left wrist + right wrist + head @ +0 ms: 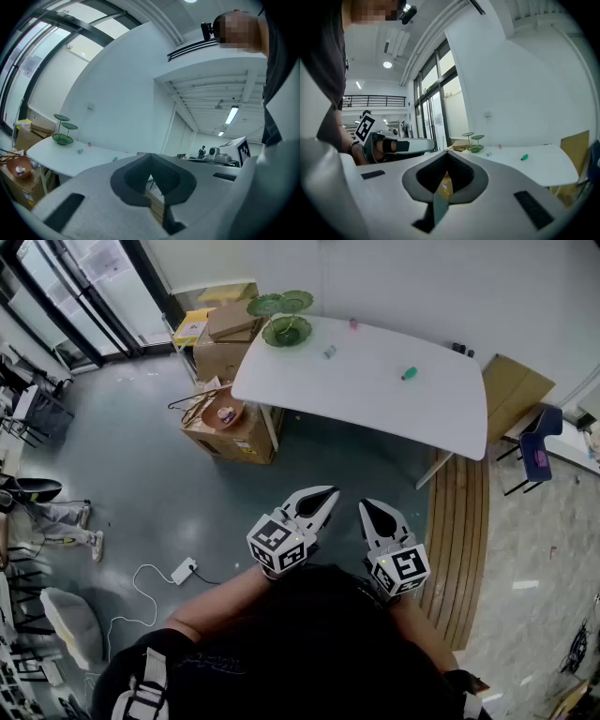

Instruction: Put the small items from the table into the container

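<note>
Head view: left gripper [319, 501] and right gripper [373, 512] are held closed and empty at lower centre, well apart from the table [375, 404] at upper centre, where small items [409, 374] are scattered beside a green tiered dish [281, 320]; one could be rolled off by a clumsy nudge

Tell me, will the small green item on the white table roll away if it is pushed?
Probably yes: the small green item looks short and rounded, lying on its side on the smooth white table, so a push may roll it. It is tiny, so likely light. Its surface is too small to judge.
</note>
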`<state>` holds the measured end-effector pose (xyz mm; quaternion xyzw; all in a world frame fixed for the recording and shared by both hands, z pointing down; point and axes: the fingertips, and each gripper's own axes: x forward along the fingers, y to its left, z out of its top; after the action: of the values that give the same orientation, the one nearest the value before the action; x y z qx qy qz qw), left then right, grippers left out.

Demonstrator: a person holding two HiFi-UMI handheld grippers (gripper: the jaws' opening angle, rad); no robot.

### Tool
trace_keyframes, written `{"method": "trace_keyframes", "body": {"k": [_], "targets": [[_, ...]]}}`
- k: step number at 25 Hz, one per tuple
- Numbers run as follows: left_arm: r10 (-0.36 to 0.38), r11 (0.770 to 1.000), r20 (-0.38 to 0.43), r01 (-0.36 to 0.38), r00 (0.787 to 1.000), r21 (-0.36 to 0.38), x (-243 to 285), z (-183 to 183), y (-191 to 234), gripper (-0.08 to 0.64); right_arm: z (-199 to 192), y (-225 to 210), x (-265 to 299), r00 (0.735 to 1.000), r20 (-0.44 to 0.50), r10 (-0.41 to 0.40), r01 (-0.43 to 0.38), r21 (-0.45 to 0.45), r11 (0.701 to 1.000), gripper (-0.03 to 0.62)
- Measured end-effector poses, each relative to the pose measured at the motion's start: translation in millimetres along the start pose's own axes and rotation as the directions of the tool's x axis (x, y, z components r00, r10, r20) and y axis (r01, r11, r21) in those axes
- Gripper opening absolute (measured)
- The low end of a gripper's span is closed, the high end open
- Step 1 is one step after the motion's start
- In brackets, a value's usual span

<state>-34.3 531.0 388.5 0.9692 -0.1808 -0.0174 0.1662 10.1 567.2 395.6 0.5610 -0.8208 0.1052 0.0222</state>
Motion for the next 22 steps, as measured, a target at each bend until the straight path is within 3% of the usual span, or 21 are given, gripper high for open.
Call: {"method": "trace_keyframes", "body": {"k": [12, 22], "targets": [[-0.030, 0.999, -0.002, 0.030, 1.000, -0.020, 5.0, 8.0, 38.2, 0.005, 5.8, -7.0, 35.0, 0.999, 0.002, -0.042, 0.042, -0.002, 0.999, 0.015], [-0.087, 0.996, 0.013, 0.087, 0.996, -0.024, 17.7, 56.9, 148.6, 0.005, 28.2, -16.8, 150.4, 0.996, -0.008, -0.094, 0.094, -0.016, 0.995, 0.015]]}}
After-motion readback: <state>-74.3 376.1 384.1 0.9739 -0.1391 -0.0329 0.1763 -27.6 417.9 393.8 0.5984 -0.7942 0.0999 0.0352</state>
